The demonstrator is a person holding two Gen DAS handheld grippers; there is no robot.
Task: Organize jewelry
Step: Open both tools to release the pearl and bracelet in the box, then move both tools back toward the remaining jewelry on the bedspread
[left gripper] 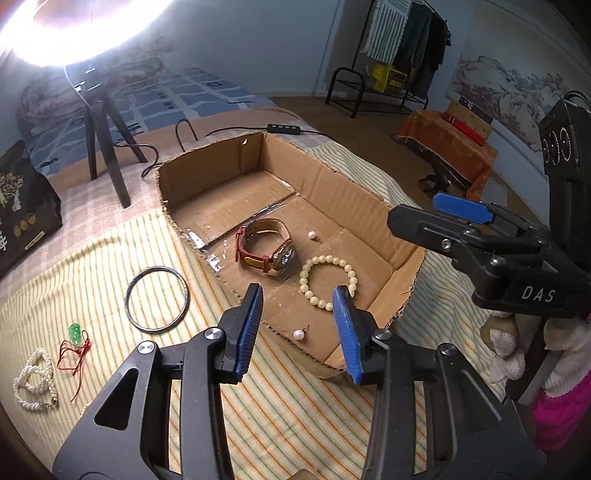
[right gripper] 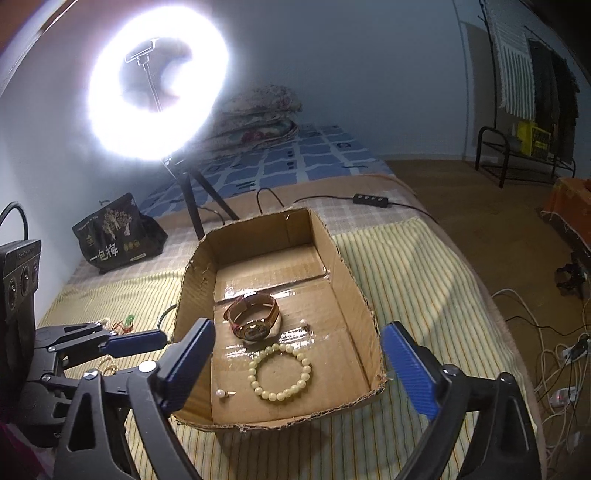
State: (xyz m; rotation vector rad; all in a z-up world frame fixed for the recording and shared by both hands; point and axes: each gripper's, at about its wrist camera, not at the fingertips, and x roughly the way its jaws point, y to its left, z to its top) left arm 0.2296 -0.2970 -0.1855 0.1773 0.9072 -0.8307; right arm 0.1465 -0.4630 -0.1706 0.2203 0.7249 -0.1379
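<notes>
Plainly, the left wrist view reads "DAS" on the right claw body; the left claw gapes empty over the cardboard box, which holds a red-strapped watch and cream bead bracelet (two loose pearls beside). In the right wrist view, a black bag reads "一包梅"; the right claw spreads wide above the box.

Home bedroom: bed, folded quilts, clothes rack

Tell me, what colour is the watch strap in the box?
Red-brown watch strap, clearest in the left wrist view.
</notes>
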